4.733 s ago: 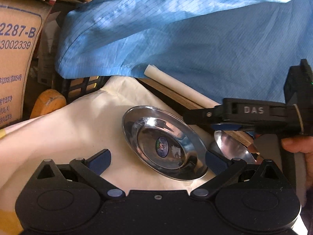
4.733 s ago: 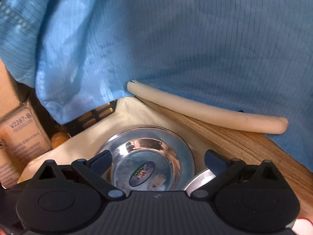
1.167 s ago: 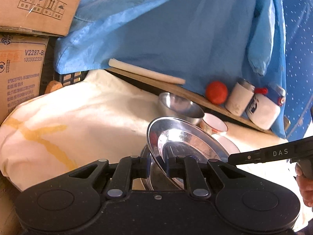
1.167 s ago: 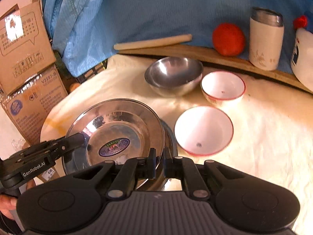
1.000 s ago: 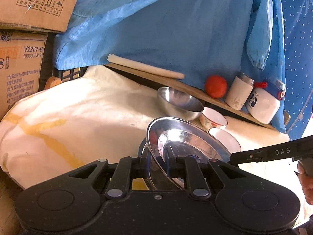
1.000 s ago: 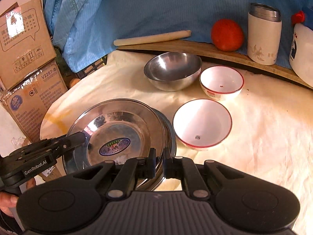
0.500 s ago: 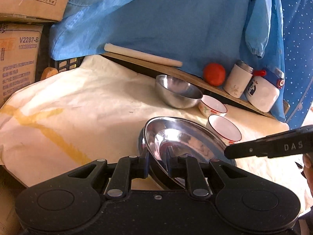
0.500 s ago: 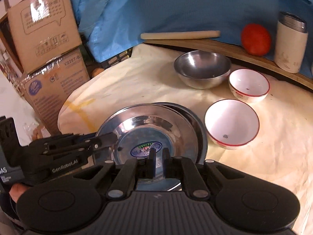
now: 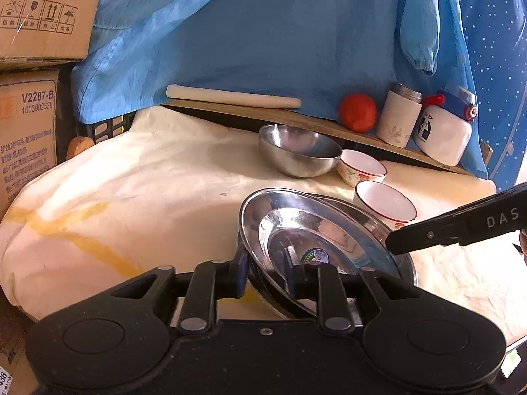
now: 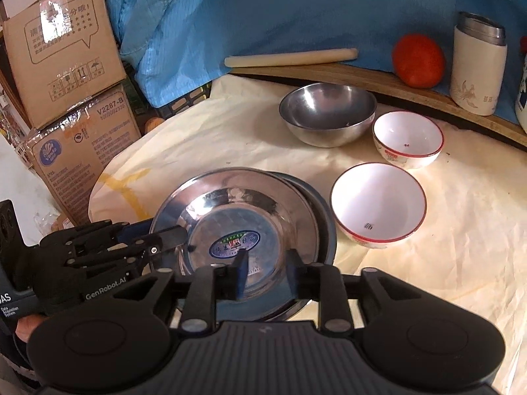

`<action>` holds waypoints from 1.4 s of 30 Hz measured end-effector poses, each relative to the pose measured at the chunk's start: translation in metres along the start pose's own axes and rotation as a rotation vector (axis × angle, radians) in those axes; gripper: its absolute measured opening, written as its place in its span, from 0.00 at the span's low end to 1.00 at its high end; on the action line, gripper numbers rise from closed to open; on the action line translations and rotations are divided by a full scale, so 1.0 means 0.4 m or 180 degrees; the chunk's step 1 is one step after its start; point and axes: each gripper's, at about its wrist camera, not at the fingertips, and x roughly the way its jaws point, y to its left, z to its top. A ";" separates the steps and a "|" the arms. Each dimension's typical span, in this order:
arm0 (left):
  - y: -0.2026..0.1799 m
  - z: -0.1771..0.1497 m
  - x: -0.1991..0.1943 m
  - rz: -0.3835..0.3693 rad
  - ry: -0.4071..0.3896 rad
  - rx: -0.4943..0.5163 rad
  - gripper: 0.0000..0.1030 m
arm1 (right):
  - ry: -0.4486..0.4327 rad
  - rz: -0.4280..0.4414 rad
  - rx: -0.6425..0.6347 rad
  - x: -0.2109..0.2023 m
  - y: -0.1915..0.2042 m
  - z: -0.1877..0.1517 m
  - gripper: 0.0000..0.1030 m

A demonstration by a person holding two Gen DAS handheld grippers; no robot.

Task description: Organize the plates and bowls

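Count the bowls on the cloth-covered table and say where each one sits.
3. A steel bowl sits farthest back; a small white red-rimmed bowl touches its right side; a larger white red-rimmed bowl sits nearer, right of the stacked steel plates. None seems hidden.

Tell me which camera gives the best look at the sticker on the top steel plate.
The right wrist view: the oval sticker faces the camera in the top steel plate, almost whole, print visible. The left wrist view shows only a sliver of it, seen at a slant and partly behind a finger.

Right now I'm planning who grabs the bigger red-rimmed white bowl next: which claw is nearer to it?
Right. The right claw is at the plate stack's near rim, beside the bowl; the left claw is at the stack's far side.
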 end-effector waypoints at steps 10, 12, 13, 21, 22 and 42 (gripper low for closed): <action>0.023 0.002 0.000 0.0026 -0.0055 -0.0147 0.68 | -0.0069 0.0016 0.0061 -0.002 -0.012 0.004 0.52; 0.030 0.007 -0.005 0.0027 -0.0118 -0.0193 0.73 | -0.0103 0.0028 0.0084 -0.005 -0.018 0.007 0.65; 0.033 0.011 -0.007 0.0038 -0.0141 -0.0209 0.76 | -0.0123 0.0027 0.0091 -0.007 -0.020 0.008 0.68; 0.058 0.049 0.004 0.0126 -0.0282 -0.0362 0.99 | -0.0295 0.0029 0.0165 -0.015 -0.041 0.028 0.97; 0.061 0.056 0.009 0.0140 -0.0292 -0.0375 0.99 | -0.0325 0.0016 0.0170 -0.015 -0.045 0.031 0.98; 0.107 0.202 0.198 0.0140 0.0074 -0.0596 0.99 | -0.0905 0.0199 0.0755 0.054 -0.211 0.197 1.00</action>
